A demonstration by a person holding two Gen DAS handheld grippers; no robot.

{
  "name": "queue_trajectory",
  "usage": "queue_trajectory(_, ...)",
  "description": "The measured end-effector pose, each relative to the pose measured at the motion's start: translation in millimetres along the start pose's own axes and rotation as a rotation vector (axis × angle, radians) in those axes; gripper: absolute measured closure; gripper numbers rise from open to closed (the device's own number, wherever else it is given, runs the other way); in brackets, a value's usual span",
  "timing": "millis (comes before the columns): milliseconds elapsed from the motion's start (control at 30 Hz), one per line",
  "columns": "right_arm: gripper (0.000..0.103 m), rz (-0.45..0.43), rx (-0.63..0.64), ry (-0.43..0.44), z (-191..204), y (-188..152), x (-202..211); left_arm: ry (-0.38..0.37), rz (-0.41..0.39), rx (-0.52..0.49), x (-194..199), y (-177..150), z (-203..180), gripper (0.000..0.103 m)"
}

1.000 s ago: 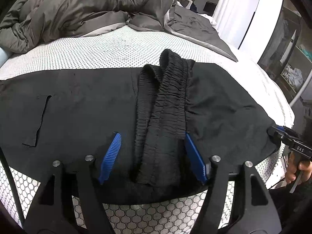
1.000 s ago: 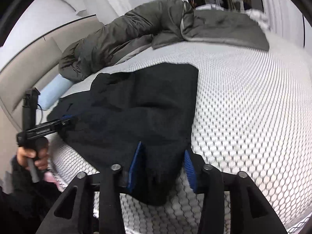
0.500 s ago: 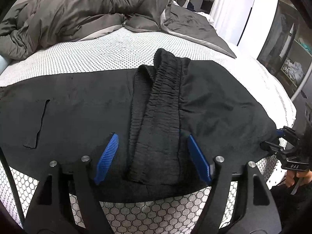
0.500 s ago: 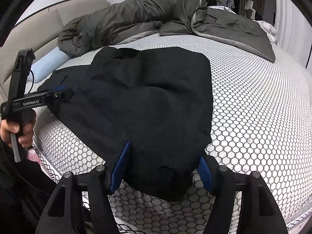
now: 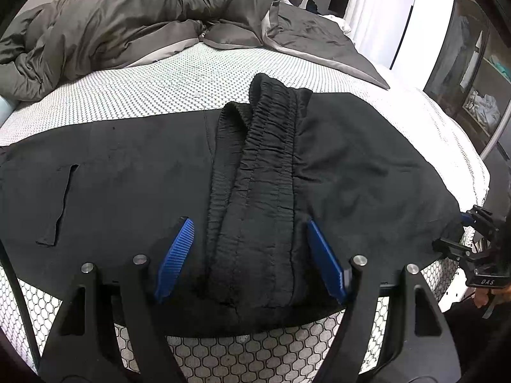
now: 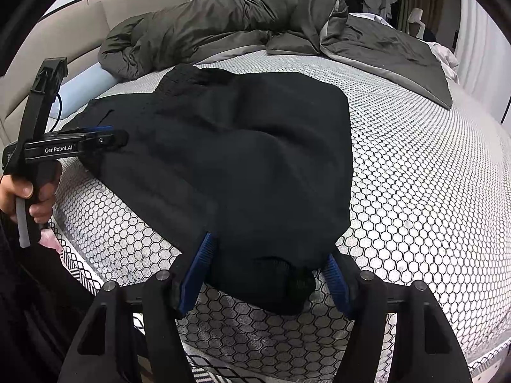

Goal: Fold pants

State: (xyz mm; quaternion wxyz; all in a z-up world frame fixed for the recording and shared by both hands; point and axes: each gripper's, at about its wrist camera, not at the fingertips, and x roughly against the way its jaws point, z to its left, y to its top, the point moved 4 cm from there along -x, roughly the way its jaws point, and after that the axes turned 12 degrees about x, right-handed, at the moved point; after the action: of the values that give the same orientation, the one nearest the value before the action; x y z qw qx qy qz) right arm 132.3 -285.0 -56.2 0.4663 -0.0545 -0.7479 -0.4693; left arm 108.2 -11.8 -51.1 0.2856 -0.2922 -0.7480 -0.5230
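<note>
Your black fabric pants (image 5: 351,166) are lying folded over on the white honeycomb-patterned mattress (image 5: 191,83), right along its near edge, with the gathered elastic waistband (image 5: 265,172) running away from you across the top layer. Your left gripper (image 5: 249,249) sits at that near edge with its blue ribbed pads (image 5: 175,255) spread wide on either side of the waistband; there's a clear gap on the left pad's side, so it isn't pinching anything. Your right gripper (image 6: 268,271) is over at the pants' other end, near the mattress corner, and its jaws have just been opening: the bunched end of the cloth (image 6: 281,284) lies between the blue pads, which stand apart from each other without squeezing it. In the right wrist view you can see your hand (image 6: 28,198) on the left gripper's handle. The rumpled dark grey duvet (image 5: 127,22) is heaped along the far edge of the mattress, well apart from the pants.
</note>
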Motion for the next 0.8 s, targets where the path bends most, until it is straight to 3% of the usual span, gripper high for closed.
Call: queue_trajectory(800,0.033,0.026,0.06,-0.016,9.2,-4.9,1.0,-0.009,0.01,-0.015,-1.8,1.1,3.0,0.032)
